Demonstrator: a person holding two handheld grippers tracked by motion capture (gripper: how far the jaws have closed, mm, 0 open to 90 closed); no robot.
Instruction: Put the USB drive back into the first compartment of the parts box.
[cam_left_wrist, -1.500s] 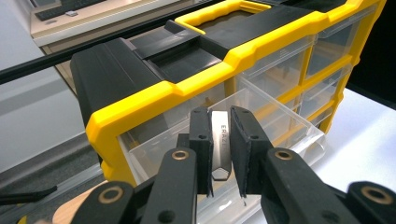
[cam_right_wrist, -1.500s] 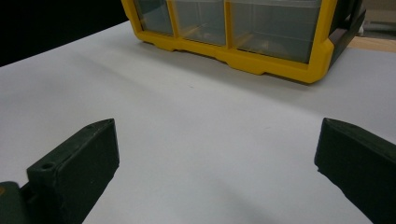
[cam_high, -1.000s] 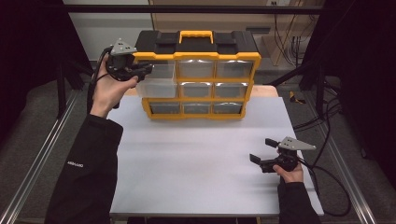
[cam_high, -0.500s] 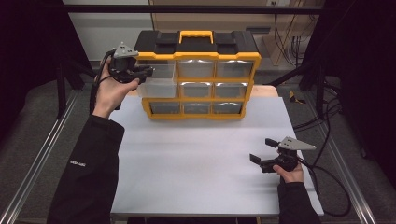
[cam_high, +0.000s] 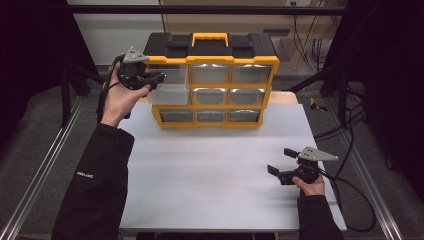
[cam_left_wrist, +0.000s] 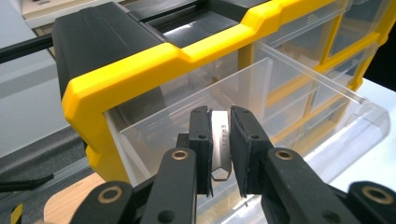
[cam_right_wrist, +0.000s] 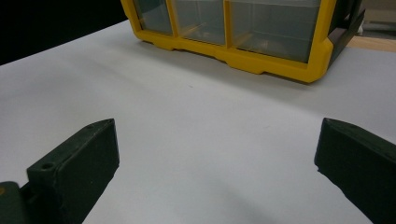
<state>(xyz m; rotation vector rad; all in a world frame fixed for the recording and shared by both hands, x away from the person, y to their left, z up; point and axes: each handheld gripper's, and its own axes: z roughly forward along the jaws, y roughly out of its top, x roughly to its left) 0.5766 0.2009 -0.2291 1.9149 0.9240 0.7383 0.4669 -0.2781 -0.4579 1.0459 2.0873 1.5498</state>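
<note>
A: Left gripper (cam_left_wrist: 219, 154) is pinched on a small white eraser (cam_left_wrist: 219, 144), jaws nearly together, the block upright between the pads with its printed side facing me. It hangs over the pulled-out clear drawer (cam_left_wrist: 261, 116), top-left slot of the organiser (cam_high: 212, 82). So the eraser is above the drawer, not yet in it.

B: And the right?

A: Right gripper (cam_high: 285, 162) rests near the front right corner of the white table (cam_high: 210, 170), jaws spread wide, nothing between them. In its own view I see both black jaws (cam_right_wrist: 217, 168) and bare table between.

B: How would you finish the drop?

A: My judgement: lower the eraser below the drawer's rim before letting go, keep it clear of the thin front wall, and centre it so it can't bounce out. Open slowly; the block is light and may cling to one pad. The drawer is out a long way, so I would not press down on it. Afterwards a push on its front should seat it.

B: Counts?

A: One eraser. One organiser, nine clear drawers in three rows of three, one of them open. One yellow handle (cam_high: 210, 37) on top. Two grippers. Drawer contents too blurred to count.
</note>
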